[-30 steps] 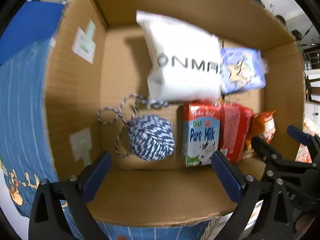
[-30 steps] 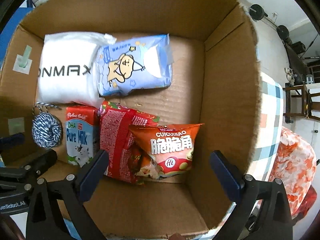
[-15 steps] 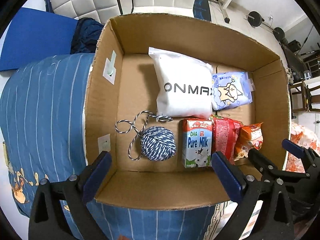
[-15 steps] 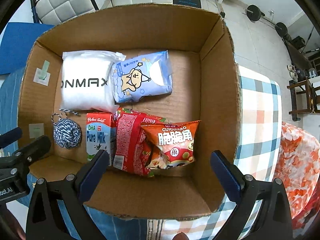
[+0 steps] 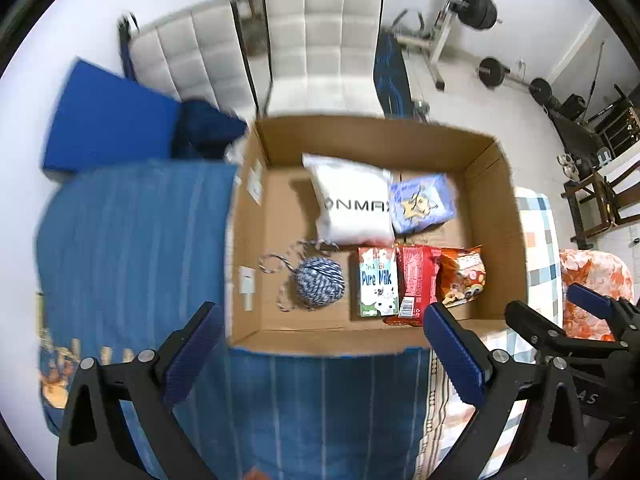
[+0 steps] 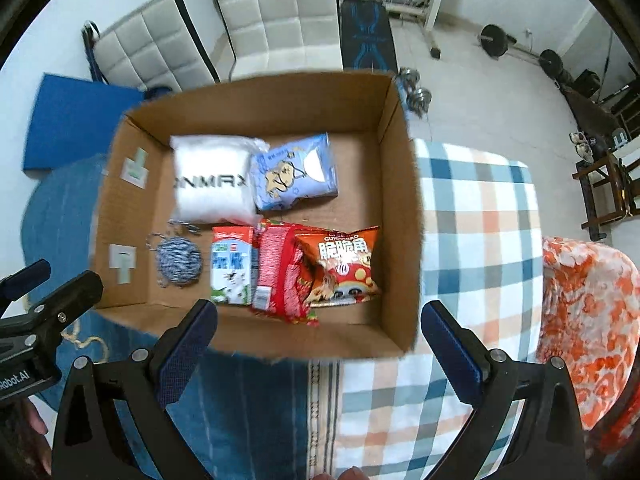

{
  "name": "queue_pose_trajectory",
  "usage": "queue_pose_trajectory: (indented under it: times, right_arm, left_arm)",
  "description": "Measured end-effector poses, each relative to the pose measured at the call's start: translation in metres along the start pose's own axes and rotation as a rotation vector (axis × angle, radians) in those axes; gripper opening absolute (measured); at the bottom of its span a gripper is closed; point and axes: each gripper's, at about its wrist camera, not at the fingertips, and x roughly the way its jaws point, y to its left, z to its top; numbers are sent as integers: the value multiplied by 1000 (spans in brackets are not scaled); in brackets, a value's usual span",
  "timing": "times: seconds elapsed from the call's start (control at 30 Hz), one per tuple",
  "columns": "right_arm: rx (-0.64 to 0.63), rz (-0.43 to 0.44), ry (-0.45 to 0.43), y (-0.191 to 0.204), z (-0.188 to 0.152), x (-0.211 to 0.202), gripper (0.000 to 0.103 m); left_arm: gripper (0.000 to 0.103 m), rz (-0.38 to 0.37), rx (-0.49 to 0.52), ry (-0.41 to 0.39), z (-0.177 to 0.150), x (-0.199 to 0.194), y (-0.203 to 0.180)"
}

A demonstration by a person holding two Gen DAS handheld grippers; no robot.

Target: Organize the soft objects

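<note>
White quilted chairs (image 5: 320,40) and weight equipment (image 6: 496,40) fill the back of the room, with a blue mat (image 5: 108,120) on the floor at the left. Nearer the cameras, a blue striped cloth (image 5: 132,248) and a checked cloth (image 6: 480,220) cover the surface under an open cardboard box (image 6: 400,200); an orange-and-white floral cloth (image 6: 588,312) lies to the right.

Inside the box, a white pouch (image 5: 354,204) and a pale blue packet (image 5: 422,206) lie side by side along the far wall. Closer in, a row runs left to right: a blue-and-white yarn ball (image 5: 318,284) with loose strands trailing beside it, a milk carton (image 5: 378,286), a red packet (image 6: 278,272), and an orange snack bag (image 6: 340,268) overlapping the red one.

The left gripper (image 5: 320,356) and the right gripper (image 6: 318,346) both hover above the box's near wall, fingers spread wide and holding nothing. Each shows at the edge of the other's view. Nothing lies between either gripper and the box contents.
</note>
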Motion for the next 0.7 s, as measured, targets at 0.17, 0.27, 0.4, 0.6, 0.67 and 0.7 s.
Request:
queue_pose_trajectory:
  times: [0.17,0.27,0.4,0.6,0.67,0.7]
  right_arm:
    - [6,15,-107,-2,-35,-68,103]
    - [4,24,-150,-1,-54,-101,103]
    - [9,38,-216,-3,-88,-151,103]
    - [27,94,-262,-9,-141,-206,103]
    - [25,113,-273,-10,-159,-221,103]
    - [19,118,-276,-11,-170,-228,103]
  left_arm:
    - [102,2,15,-123,-21,-65,-4]
    - [103,-32,4,-171,-36,-100,-2]
    - [103,-62,-12,-211,-63,-140,-2]
    - [103,-102,-21,-237,-101,-183,-8]
    - [103,-97,-18,-245,-113,-195,-12]
    - [103,-88,-19,-246,-118,-199,-15]
